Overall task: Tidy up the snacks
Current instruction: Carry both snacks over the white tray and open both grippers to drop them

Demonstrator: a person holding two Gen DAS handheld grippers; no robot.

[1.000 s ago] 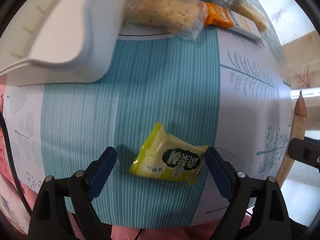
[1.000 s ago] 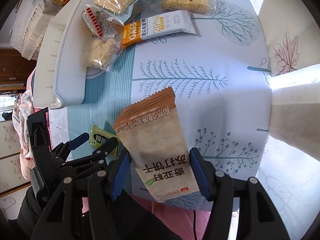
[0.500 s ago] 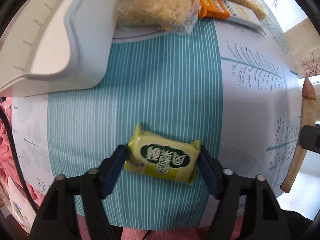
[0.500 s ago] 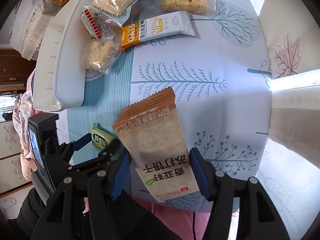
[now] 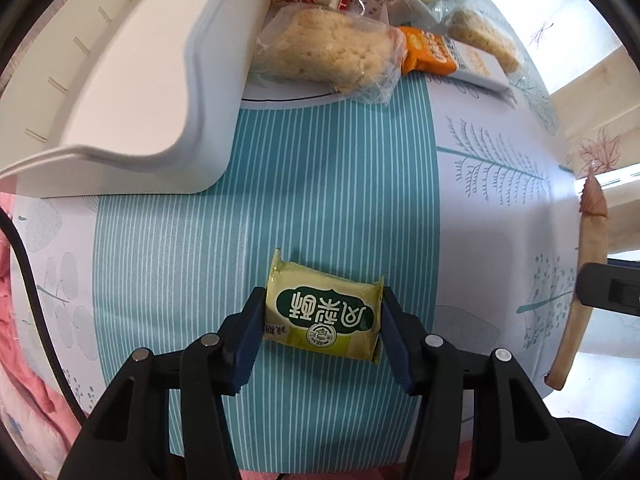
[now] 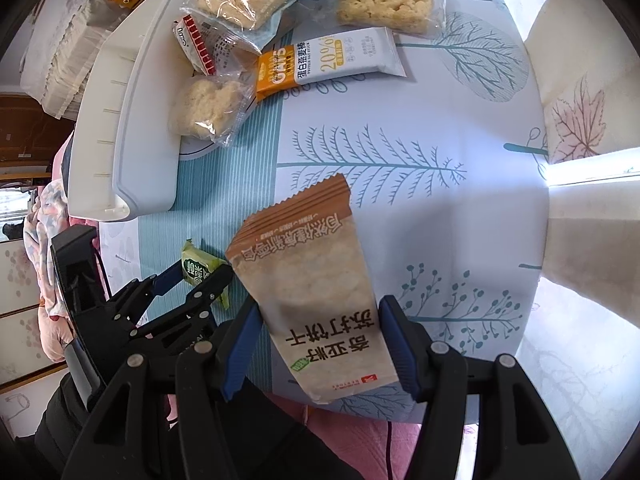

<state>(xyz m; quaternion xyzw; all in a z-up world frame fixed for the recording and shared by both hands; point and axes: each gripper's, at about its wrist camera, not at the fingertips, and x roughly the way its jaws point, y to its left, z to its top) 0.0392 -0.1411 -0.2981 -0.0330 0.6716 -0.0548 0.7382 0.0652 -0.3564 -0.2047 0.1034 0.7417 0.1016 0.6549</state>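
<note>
**Both grippers closed on snack packets above the table**

The left gripper [image 5: 322, 322] points straight down, and its jaws have just been closing; the blue pads now press on both short ends of the small yellow-green packet [image 5: 322, 320], which lies at the striped teal band of the tablecloth [image 5: 320, 184]. Around this packet the cloth is bare on all sides, so there is open room. Further out, the rounded corner of the white tray [image 5: 132, 92] stands up and to the left, well apart from the packet.

The right gripper [image 6: 318, 344] has its jaws half open and clamped on the lower part of the tan cracker packet [image 6: 308, 280], which is held tilted above the near edge of the table. Beyond it the leaf-patterned cloth is free up to the other snacks.

These snacks lie in a pile beside the far end of the tray: a clear-wrapped crumbly cake [image 6: 208, 106], an orange-and-white oat bar [image 6: 328, 62], a puffed rice bar [image 6: 386, 2]. The topmost packets are cut off by the frame. Whether the cake touches the tray wall is hard to tell.
</note>
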